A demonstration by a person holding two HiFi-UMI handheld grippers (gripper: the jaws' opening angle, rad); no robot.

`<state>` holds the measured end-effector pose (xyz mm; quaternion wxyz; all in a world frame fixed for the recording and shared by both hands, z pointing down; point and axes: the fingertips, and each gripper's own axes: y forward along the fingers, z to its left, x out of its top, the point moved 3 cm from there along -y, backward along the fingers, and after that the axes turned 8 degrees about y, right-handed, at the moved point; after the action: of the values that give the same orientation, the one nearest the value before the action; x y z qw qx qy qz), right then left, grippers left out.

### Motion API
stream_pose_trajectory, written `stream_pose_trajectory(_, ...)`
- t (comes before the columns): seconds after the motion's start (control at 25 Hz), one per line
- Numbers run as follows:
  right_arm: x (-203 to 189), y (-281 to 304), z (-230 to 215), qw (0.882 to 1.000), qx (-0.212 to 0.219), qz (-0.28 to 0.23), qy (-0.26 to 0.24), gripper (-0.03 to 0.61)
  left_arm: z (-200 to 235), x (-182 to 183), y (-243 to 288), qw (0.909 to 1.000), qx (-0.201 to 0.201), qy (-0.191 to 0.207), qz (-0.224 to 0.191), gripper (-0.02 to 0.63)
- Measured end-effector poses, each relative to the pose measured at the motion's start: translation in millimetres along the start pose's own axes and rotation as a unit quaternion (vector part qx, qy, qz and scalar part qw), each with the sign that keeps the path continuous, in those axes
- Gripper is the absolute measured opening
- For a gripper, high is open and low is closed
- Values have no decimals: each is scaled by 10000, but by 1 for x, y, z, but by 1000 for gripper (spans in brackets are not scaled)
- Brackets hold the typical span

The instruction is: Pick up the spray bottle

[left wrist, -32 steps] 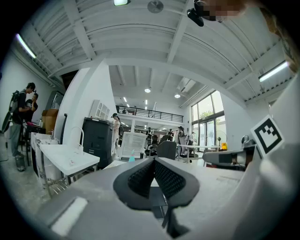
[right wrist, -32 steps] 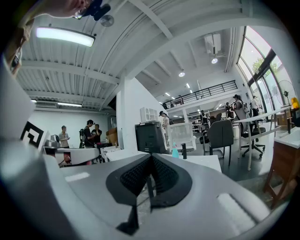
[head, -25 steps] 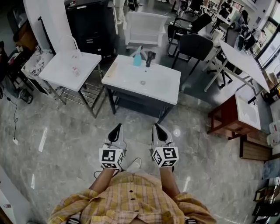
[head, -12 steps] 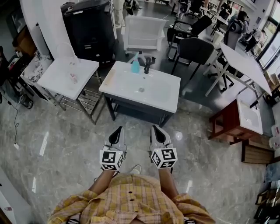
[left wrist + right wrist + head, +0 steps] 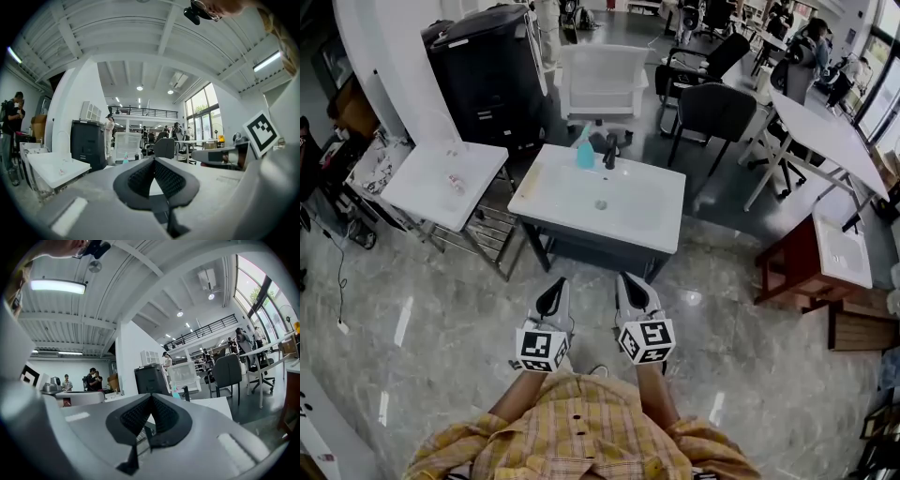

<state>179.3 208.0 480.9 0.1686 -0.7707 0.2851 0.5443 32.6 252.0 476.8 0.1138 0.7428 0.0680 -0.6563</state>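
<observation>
Teal spray bottle (image 5: pixel 585 150) sits at the back edge of the white table (image 5: pixel 647 220), right beside the dark tap (image 5: pixel 609 150). Compared with a second ago you've walked closer. The table's front edge is now only a little ahead of your jaw tips, and the bottle shows lower in the head view. Your left hand-held gripper (image 5: pixel 554 284) and right hand-held gripper (image 5: pixel 629 279) hang side by side over the marble floor (image 5: pixel 441 356). Both have jaws pressed together with nothing between them, touching nothing, well short of the bottle.
</observation>
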Motion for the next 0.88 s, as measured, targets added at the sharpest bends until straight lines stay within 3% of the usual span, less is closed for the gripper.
stream_pose_trajectory(0.4,-1,37,-17,9997,-214,140,-50,-8,25,-11,39,9998,-92,-164,51,-2)
stream_pose_trajectory(0.88,24,157,-31,9984,-537,58,-190,-8,114,-8,151,9979,-495,-391,-125,-2)
